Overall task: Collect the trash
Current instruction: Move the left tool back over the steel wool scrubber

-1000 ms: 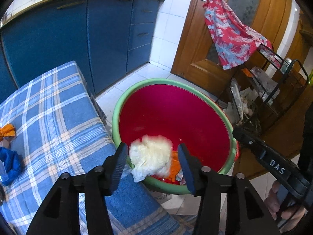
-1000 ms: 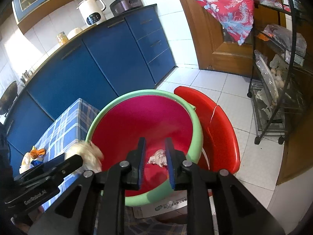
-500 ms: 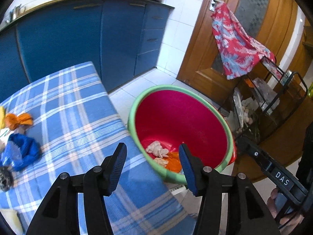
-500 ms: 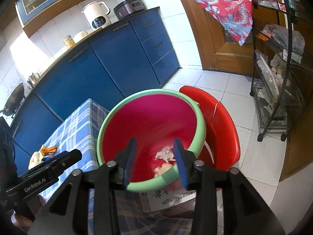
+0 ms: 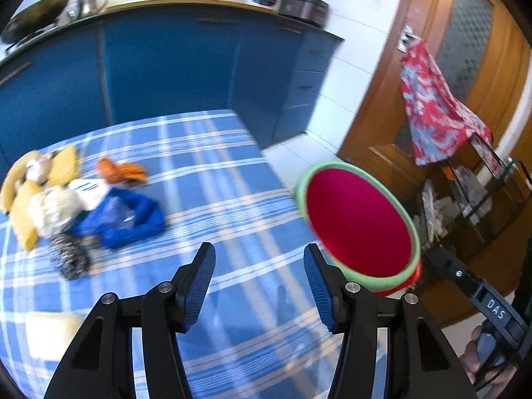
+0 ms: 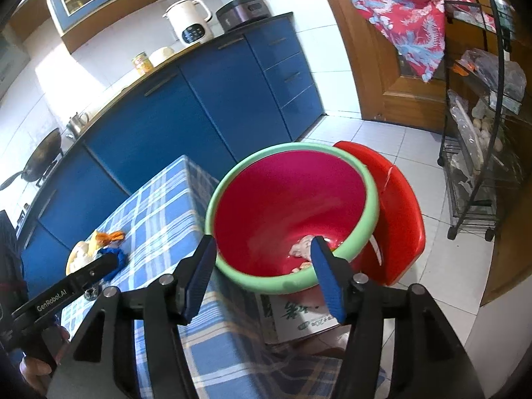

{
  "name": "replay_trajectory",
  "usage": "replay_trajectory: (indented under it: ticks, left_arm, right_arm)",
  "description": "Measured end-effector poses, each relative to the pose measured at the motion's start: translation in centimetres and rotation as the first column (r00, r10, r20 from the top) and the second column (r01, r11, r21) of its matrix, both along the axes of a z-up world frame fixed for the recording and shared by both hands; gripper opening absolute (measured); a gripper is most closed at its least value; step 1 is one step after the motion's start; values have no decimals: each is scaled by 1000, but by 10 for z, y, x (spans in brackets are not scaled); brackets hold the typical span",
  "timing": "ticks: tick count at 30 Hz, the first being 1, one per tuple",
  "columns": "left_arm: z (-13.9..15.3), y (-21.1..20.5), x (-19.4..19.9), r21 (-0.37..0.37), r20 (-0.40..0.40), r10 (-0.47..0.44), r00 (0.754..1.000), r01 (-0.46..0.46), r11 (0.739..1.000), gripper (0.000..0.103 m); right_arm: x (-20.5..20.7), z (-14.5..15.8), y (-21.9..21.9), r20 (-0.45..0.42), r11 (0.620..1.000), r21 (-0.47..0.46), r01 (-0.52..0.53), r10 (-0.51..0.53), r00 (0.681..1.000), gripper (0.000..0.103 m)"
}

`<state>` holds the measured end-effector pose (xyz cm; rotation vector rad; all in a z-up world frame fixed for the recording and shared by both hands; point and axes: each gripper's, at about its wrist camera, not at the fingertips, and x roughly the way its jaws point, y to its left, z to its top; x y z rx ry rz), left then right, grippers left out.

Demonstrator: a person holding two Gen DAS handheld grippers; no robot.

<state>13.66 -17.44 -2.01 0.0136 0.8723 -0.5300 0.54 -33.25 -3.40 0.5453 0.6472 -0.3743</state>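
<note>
A red basin with a green rim point(image 6: 372, 196) stands beside the table's end and holds crumpled white and orange trash point(image 6: 301, 247). The same basin point(image 5: 357, 222) appears at the right of the left wrist view. My right gripper point(image 6: 261, 259) hovers over the basin's near rim, its jaws opening with nothing between them. My left gripper point(image 5: 259, 266) is open and empty above the blue checked tablecloth point(image 5: 216, 179). A trash pile lies at the cloth's left: a blue bag point(image 5: 123, 219), orange scraps point(image 5: 121, 171), yellow and white wrappers point(image 5: 43, 196) and a dark scrubber point(image 5: 68, 259).
A second red basin point(image 6: 402, 212) sits behind the first, on a cardboard box point(image 6: 299, 314). A wire rack point(image 6: 478, 153) with bags stands right. Blue cabinets point(image 5: 173, 66) run behind the table. A pale yellow item point(image 5: 50, 332) lies near the left gripper.
The white wad that was between the left jaws is now in the basin. The left gripper swung left over the table. The right jaws widened and drew back from the basin.
</note>
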Motion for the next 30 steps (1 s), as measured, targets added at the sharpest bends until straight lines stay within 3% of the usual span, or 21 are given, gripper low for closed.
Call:
replay_trajectory:
  ticks: [8, 19, 30]
  left_arm:
    - [-5, 62, 10, 8, 2, 144, 990, -144, 990, 57]
    - [-22, 133, 38, 40, -24, 335, 942, -334, 942, 57]
    - [-48, 152, 68, 32, -86, 378, 922, -377, 926, 57]
  right_arm:
    - [14, 7, 35, -15, 997, -20, -73, 72, 997, 67]
    - [43, 7, 78, -46, 986, -41, -160, 158, 986, 70]
    - [66, -6, 101, -90, 979, -29, -200, 196, 976, 72]
